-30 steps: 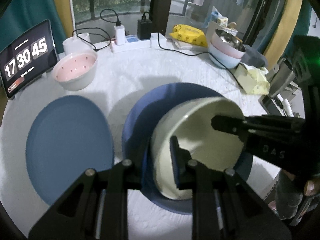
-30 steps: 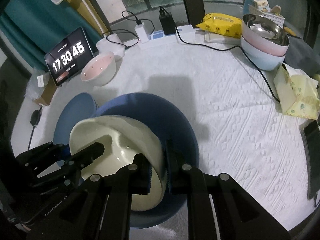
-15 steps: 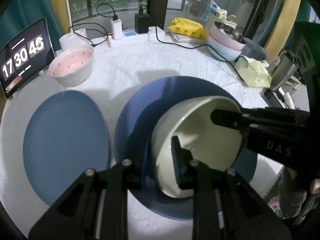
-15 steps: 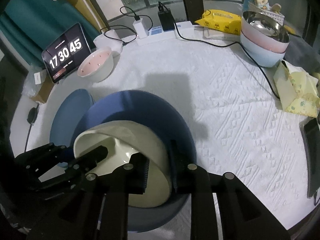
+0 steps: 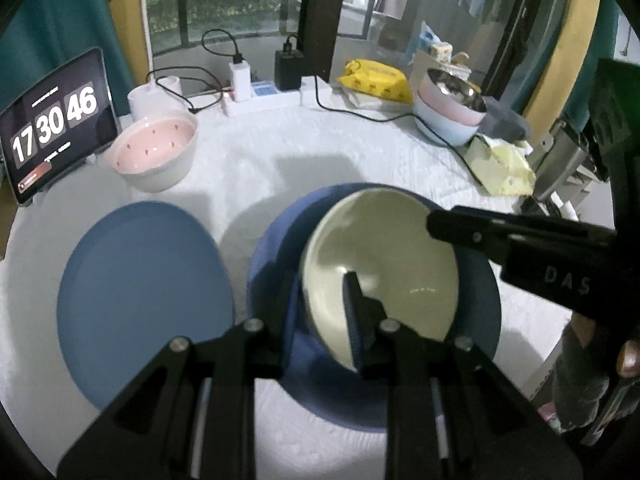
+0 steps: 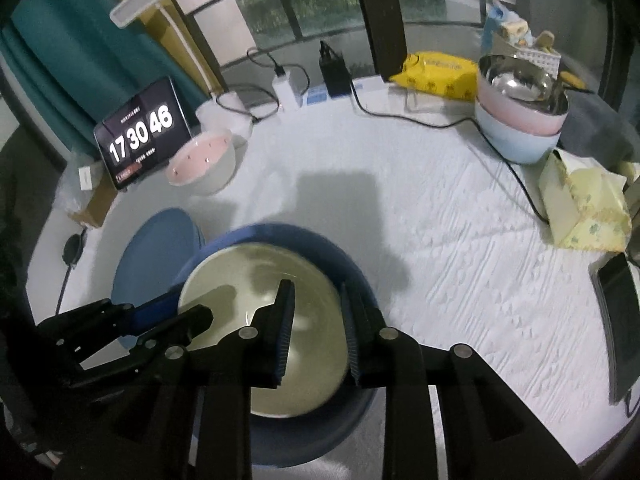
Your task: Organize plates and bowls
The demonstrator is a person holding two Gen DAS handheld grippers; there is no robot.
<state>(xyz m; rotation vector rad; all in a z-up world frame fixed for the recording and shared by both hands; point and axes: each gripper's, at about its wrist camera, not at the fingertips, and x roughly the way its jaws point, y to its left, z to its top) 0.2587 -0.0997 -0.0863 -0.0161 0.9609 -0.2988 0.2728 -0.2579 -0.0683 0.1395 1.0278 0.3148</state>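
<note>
A cream bowl (image 5: 384, 248) (image 6: 248, 280) rests inside a dark blue bowl (image 5: 272, 248) (image 6: 304, 236) on the white tablecloth. My left gripper (image 5: 322, 312) (image 6: 180, 314) is shut on the cream bowl's left rim, one finger inside and one outside. My right gripper (image 6: 318, 320) straddles the opposite rim. Its jaws are opening, and a gap shows between the inner pad and the wall. A light blue plate (image 5: 140, 288) (image 6: 156, 248) lies flat to the left. Behind it stands a white bowl with a pink inside (image 5: 154, 152) (image 6: 204, 160).
A stack of pastel bowls topped by a steel one (image 5: 448, 120) (image 6: 520, 128) stands at the back right. A tablet clock (image 5: 52, 124), a power strip with cables (image 5: 264, 96), a yellow packet (image 5: 376, 80), a tissue pack (image 6: 584, 208) and a phone (image 6: 616, 304) ring the table.
The cream bowl has tipped down from a steep tilt to lie inside the dark blue bowl. The right jaws have widened off its rim. The left grip looks unchanged.
</note>
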